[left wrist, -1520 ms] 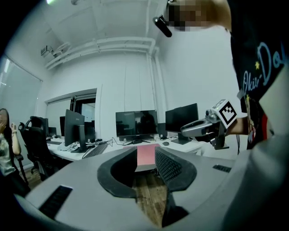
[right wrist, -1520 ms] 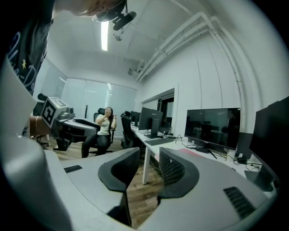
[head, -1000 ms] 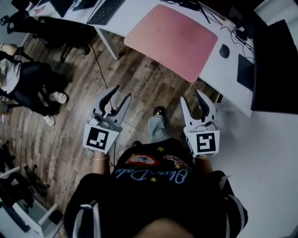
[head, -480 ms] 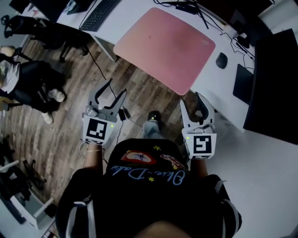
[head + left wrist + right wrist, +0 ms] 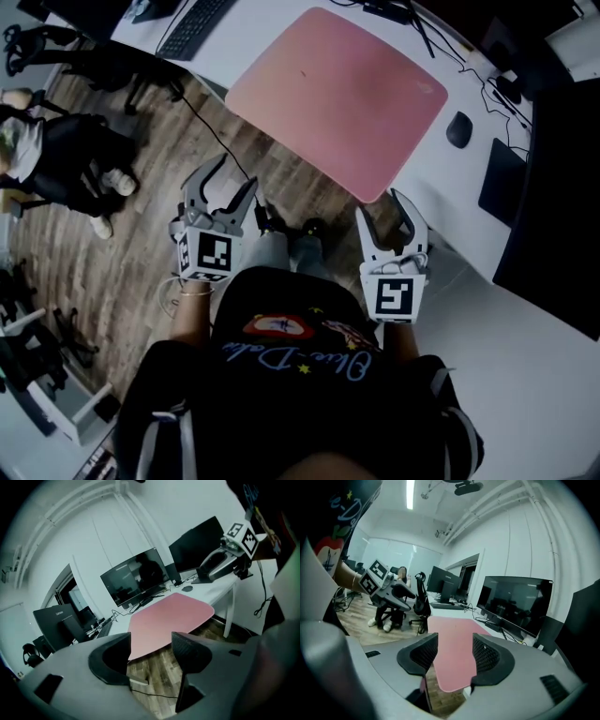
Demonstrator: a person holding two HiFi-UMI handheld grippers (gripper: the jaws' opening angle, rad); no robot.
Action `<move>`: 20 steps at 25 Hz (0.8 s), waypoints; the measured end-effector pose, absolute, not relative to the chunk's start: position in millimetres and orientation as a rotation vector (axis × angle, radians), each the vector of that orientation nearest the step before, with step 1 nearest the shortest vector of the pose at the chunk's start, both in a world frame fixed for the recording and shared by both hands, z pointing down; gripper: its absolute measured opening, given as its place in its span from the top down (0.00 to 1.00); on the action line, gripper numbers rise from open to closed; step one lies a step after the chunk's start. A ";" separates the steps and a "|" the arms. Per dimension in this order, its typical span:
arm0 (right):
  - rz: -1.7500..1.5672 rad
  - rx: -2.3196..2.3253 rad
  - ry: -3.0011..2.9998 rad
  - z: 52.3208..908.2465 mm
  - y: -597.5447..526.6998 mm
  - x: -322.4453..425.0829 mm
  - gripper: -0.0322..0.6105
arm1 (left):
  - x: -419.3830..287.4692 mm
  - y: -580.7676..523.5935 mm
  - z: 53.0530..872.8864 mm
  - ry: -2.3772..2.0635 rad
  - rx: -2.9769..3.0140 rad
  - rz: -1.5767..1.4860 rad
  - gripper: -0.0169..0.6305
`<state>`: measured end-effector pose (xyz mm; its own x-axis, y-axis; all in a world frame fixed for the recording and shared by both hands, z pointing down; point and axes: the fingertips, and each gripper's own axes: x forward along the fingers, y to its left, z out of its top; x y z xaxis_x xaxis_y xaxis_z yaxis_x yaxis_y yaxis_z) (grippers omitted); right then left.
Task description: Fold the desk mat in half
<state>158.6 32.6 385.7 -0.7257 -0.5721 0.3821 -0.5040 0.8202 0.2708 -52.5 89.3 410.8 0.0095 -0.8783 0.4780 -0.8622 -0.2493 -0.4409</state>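
A pink desk mat [image 5: 337,94] lies flat on the white desk [image 5: 441,178], its near edge over the desk's front edge. It also shows in the left gripper view as the mat [image 5: 164,620] and in the right gripper view as the mat [image 5: 454,653]. My left gripper [image 5: 225,183] hangs over the wooden floor, short of the mat's left near corner, its jaws opening with nothing between them. My right gripper [image 5: 386,211] is just below the mat's near right corner, jaws opening and empty too.
A keyboard [image 5: 192,23] lies at the desk's far left. A mouse [image 5: 458,129] and a dark monitor [image 5: 553,197] are right of the mat. A seated person [image 5: 56,159] and office chairs are on the floor at left. A cable [image 5: 211,141] runs across the floor.
Both grippers have moved closer to the desk's front edge, and their jaws have spread wider. The mat has not moved on the desk.
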 end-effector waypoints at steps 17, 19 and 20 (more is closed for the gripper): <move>-0.151 0.755 -2.329 463.7 7.2 124.7 0.59 | -84.8 28.9 521.4 1.555 -2.119 -1.498 0.52; -0.148 0.760 -2.312 470.1 6.4 117.8 0.59 | -92.8 22.9 531.4 1.530 -2.093 -1.508 0.52; -0.143 0.759 -2.306 473.5 6.4 113.7 0.59 | -97.1 19.5 535.7 1.521 -2.086 -1.509 0.52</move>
